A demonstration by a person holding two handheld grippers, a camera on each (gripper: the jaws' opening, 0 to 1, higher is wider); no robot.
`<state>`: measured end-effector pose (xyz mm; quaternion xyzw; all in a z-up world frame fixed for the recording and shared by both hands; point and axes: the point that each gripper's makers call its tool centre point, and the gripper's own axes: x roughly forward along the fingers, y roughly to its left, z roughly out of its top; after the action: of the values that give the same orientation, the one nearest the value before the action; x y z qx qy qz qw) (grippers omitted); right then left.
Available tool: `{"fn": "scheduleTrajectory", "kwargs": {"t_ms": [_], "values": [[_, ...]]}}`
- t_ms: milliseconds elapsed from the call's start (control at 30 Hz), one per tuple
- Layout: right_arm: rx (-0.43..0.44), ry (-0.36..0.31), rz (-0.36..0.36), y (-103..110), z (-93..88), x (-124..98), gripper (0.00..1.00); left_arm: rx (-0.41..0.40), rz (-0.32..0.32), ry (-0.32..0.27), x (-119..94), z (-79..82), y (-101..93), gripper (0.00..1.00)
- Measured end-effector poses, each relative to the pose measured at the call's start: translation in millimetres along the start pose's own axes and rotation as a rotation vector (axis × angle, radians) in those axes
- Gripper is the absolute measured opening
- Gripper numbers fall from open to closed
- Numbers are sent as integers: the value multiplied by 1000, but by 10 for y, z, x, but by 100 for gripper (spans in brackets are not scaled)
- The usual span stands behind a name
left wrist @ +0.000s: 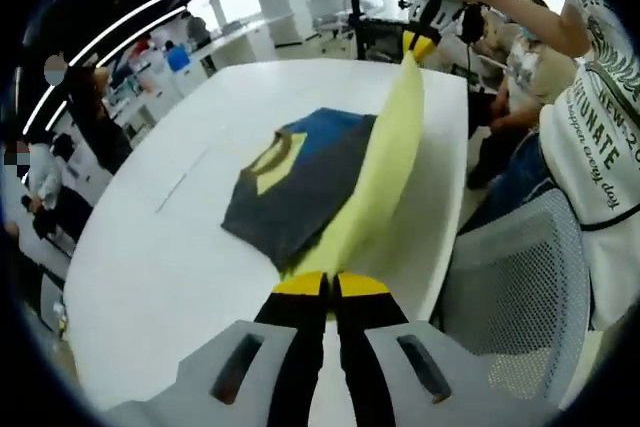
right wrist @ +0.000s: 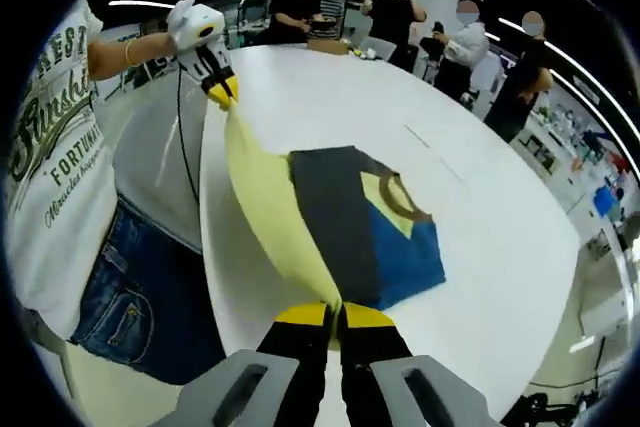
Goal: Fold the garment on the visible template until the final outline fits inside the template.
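Left gripper point(left wrist: 331, 285) and right gripper point(right wrist: 334, 315) each pinch closed on the garment point(left wrist: 300, 182), lifting its yellow edge taut over the white table point(left wrist: 180, 247); judged mid-fold, next carrying that edge across

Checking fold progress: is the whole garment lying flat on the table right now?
No. In the left gripper view the yellow part of the garment is lifted off the table, stretched between the left gripper and right gripper.

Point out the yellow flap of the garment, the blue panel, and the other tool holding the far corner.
yellow flap point(left wrist: 385, 162), left gripper view, mid-fold.
blue panel point(right wrist: 412, 257), right gripper view, centre.
right tool point(left wrist: 420, 44), left gripper view, yellow tips on the flap's corner.
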<state>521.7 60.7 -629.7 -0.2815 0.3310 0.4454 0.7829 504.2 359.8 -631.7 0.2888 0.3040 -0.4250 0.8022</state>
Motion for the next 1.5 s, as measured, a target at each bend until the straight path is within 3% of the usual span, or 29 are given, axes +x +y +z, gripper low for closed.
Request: {"fn": "scheduleTrajectory", "kwargs": {"t_ms": [267,867,1167,1267,1500], "values": [[-27,-21,-64,-149,79,7,0,32,66,-25,4,102,178,0],[-38,-87,-253,-676,367,110,0,-28,198,-101,109,413,772,0],[-17,-90,-320,-937,364,274,0,-62,242,-96,254,422,1006,1],[44,-142,-315,-985,408,333,0,-58,247,-92,311,426,1048,1],[64,-114,-349,-1142,310,475,0,-53,266,-85,531,403,1202,1]]}}
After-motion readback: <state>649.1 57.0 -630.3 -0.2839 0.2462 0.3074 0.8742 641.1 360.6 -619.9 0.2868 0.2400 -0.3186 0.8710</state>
